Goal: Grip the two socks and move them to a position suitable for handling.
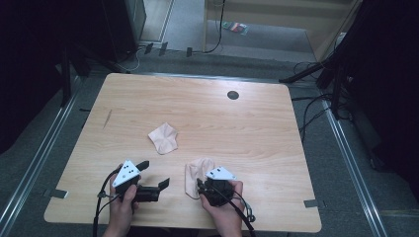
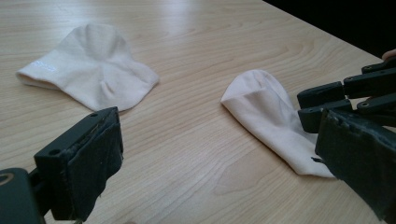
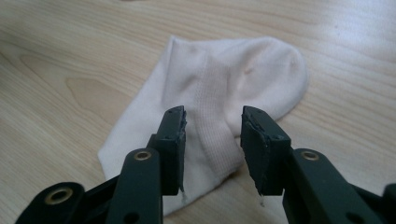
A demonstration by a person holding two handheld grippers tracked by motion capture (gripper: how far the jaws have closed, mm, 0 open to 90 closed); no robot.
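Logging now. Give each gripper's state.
Left gripper: open, holding nothing.
Right gripper: open over the near sock, not gripping it.

The table [image 1: 207,113] is bright and the room around it is very dark. Past the left tongs [image 2: 224,154] the wood shines white with glare. Both tongs look big and a bit fuzzy up close. Shadows are soft.

Two pale socks lie on the desk [image 1: 247,118]: one sock [image 1: 163,138] mid-desk, another sock [image 1: 196,177] near its front edge.
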